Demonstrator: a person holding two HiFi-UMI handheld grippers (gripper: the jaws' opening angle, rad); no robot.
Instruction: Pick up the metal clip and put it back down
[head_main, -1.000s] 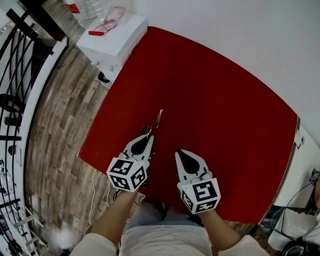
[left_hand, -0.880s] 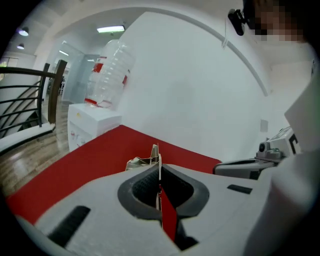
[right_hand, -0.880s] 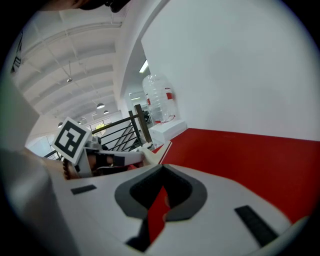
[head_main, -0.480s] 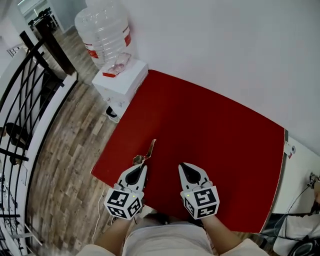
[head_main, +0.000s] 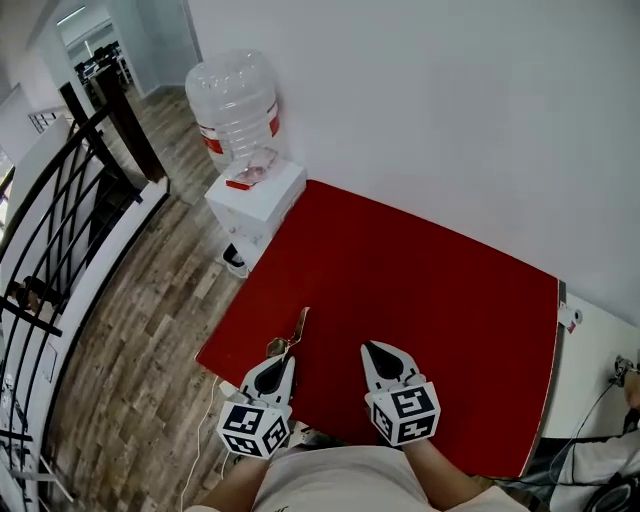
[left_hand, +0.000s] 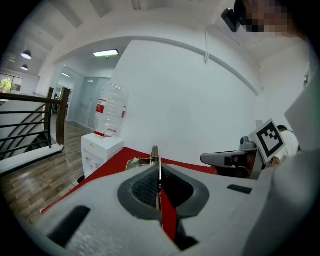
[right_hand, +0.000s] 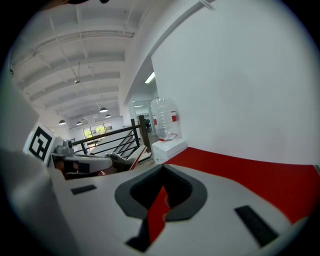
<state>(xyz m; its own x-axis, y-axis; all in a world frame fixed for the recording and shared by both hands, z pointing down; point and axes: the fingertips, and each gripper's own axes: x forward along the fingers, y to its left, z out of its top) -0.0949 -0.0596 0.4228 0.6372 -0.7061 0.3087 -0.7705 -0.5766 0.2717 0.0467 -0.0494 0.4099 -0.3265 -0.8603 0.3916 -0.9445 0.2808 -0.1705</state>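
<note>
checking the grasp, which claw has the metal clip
The left claw: the metal clip juts from its tips; the right claw holds nothing.

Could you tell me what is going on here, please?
A person stands at a red table with a gripper in each hand. The left gripper is shut on a metal clip, which sticks out past its tips and appears to be held clear of the table. The right gripper is shut and empty, held alongside. The clip is picked up and not yet put back down.
</note>
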